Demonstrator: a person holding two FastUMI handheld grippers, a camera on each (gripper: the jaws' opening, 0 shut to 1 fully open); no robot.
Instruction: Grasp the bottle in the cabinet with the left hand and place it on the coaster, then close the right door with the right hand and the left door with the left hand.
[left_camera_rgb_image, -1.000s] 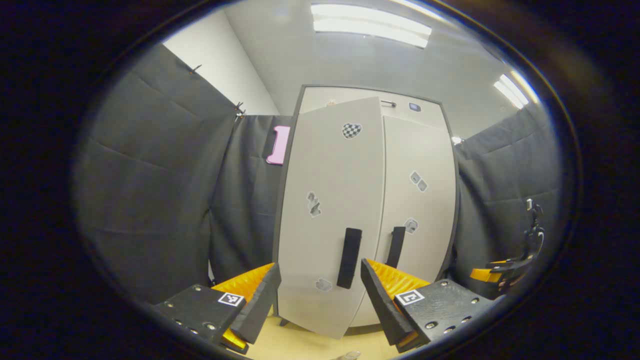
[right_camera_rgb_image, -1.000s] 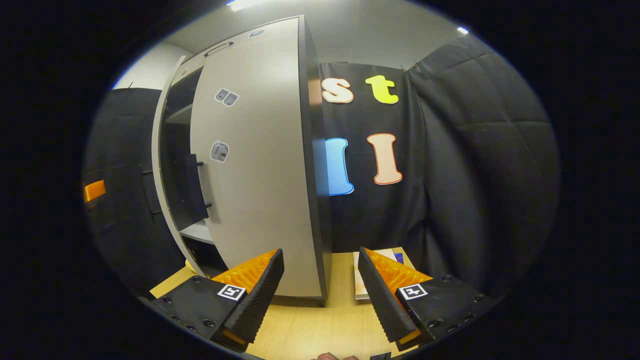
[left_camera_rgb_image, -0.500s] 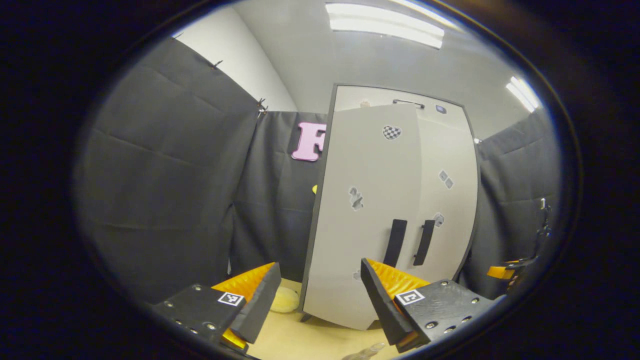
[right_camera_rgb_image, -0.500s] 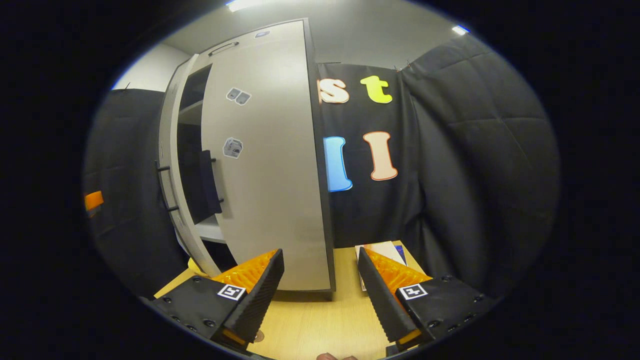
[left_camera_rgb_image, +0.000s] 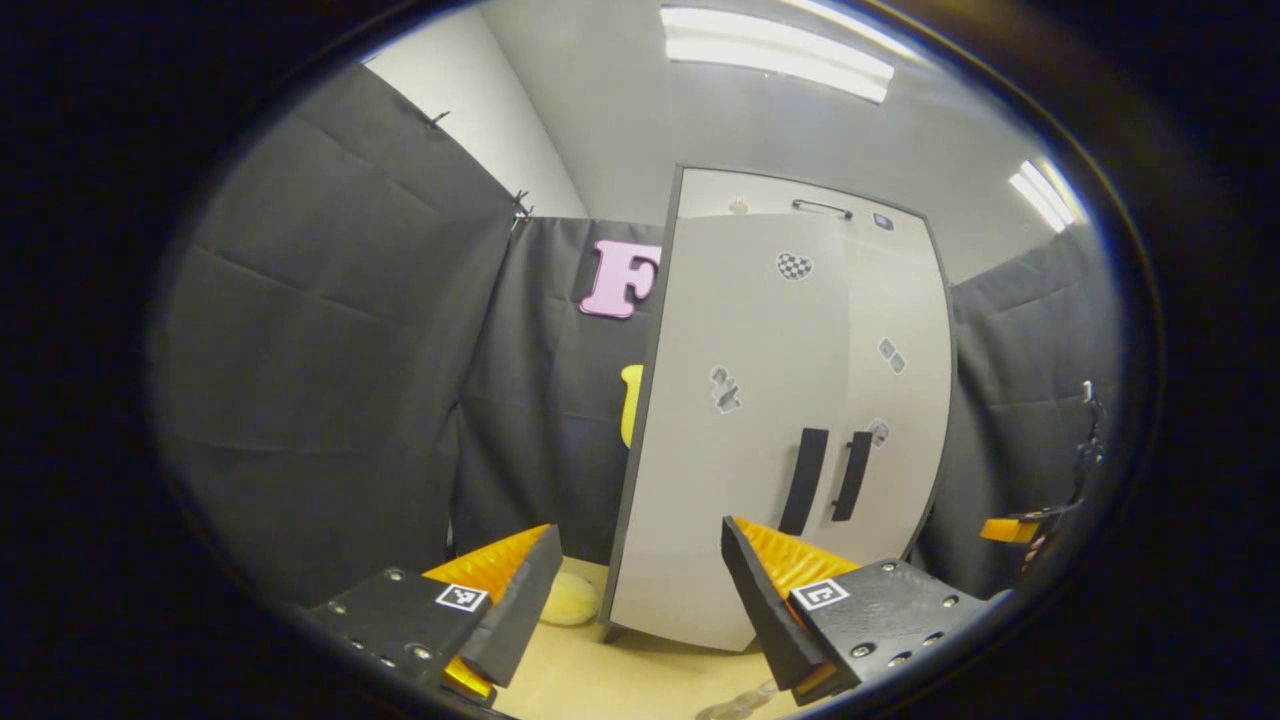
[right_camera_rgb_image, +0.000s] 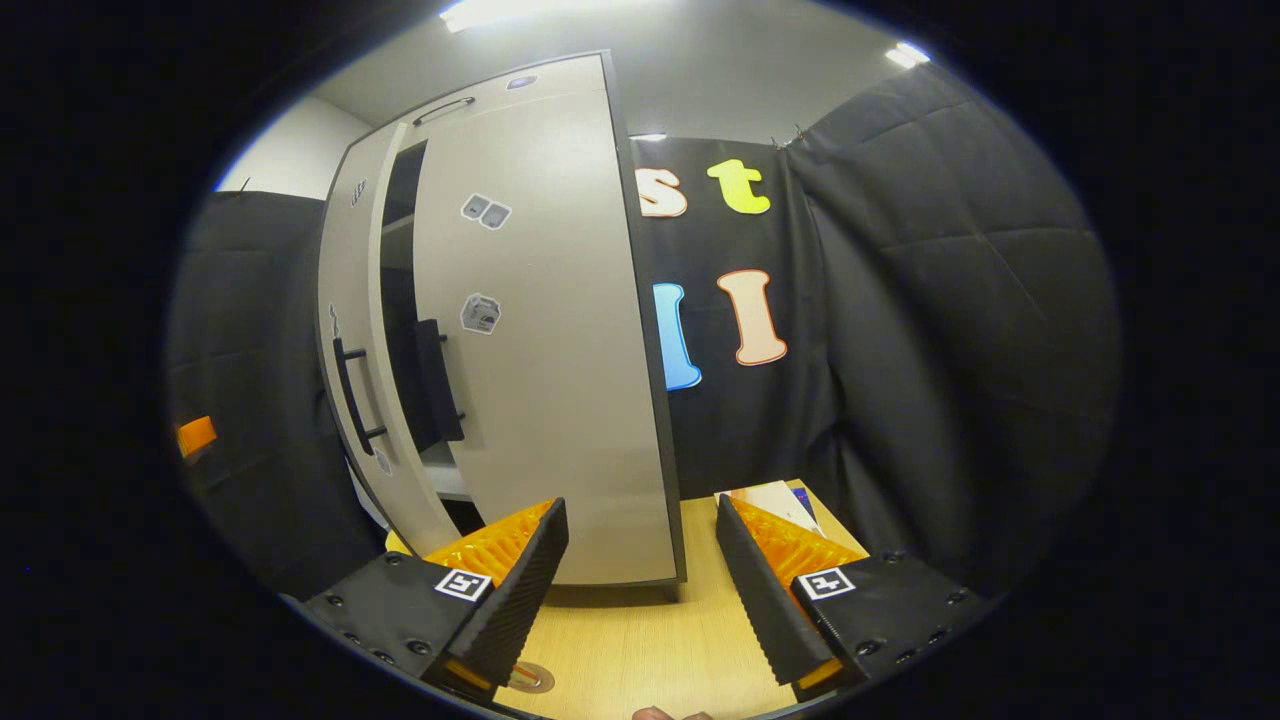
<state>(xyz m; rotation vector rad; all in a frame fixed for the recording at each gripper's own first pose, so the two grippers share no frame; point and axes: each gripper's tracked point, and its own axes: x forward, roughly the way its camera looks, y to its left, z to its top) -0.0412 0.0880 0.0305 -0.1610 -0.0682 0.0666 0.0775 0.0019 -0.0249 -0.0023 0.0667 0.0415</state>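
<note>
In the left gripper view, the left gripper (left_camera_rgb_image: 640, 590) sits at the bottom centre, its 2 fingers spread wide with nothing between them. Past them stands the pale cabinet (left_camera_rgb_image: 690, 190) on the wooden table (left_camera_rgb_image: 600, 680). Its left door (left_camera_rgb_image: 730, 450) looks nearly flush with the right door (left_camera_rgb_image: 895, 400), and the 2 dark handles lie side by side at centre right. A clear shape at the bottom edge may be the bottle (left_camera_rgb_image: 735, 703), too cut off to be sure. A yellow object (left_camera_rgb_image: 570, 598) lies by the cabinet's lower left corner.

In the right gripper view, the right gripper (right_camera_rgb_image: 640, 590) hangs equally wide and empty at the bottom. The left door is slightly ajar at centre left, with a dark gap showing. A round coaster (right_camera_rgb_image: 530, 677) peeks out at the bottom, and booklets (right_camera_rgb_image: 775, 497) lie at lower right.
</note>
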